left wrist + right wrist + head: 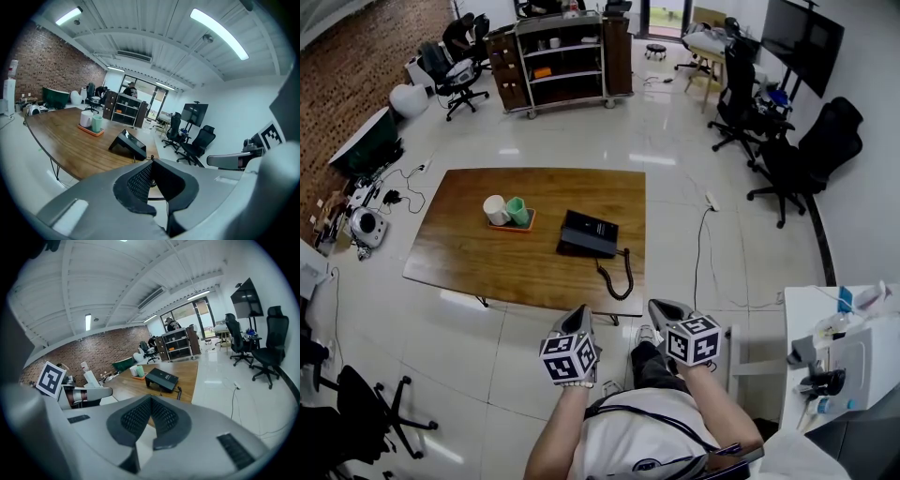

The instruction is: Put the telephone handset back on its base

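Note:
A black telephone (589,234) sits on the wooden table (469,253), near its right front corner. Its coiled cord (619,277) loops over the front edge. From here I cannot tell the handset apart from the base. The phone also shows in the left gripper view (129,144) and the right gripper view (161,378). Both grippers hang close to the person's body, short of the table. My left gripper (578,314) is shut and holds nothing, its tip (152,161) pointing toward the phone. My right gripper (661,307) is likewise shut and holds nothing (151,399).
A white cup (495,210) and a green cup (518,211) stand on an orange tray (512,226) left of the phone. A power cable (703,244) runs across the floor right of the table. Office chairs (787,164) stand far right; a white desk (834,356) is near right.

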Demonstrator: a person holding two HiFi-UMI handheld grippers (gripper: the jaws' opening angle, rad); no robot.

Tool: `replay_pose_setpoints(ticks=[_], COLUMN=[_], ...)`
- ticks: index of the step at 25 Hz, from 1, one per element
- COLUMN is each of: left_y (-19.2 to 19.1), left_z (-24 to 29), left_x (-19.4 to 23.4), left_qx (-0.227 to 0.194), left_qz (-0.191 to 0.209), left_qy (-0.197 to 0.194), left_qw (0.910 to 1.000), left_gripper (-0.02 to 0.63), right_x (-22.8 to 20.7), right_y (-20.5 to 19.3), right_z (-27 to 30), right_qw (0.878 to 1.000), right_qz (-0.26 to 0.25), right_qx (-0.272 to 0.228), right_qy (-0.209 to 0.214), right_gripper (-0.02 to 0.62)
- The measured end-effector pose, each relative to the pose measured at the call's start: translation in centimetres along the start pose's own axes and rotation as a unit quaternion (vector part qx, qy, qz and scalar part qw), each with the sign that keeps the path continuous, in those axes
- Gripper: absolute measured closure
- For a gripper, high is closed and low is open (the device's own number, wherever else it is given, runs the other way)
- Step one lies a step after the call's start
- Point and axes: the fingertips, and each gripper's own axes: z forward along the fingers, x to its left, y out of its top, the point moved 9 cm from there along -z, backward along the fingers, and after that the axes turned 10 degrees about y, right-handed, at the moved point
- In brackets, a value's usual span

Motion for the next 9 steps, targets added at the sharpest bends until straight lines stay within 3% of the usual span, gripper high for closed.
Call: replay_pose_setpoints(ticks=[9], left_y=[0.81], left_z=[0.35], left_x=[0.05], left_qx=[-0.006], left_qz=[-0.004], left_qy=[-0.003], left_qw=[1.0000], left_gripper=[0.606], right_x=[-0.17], right_y=[0.52], right_z=[0.30], right_qw=[1.000], right_qz=[0.000], right_qx=[-0.003], right_qy=[-0.001], right_gripper=[0.583])
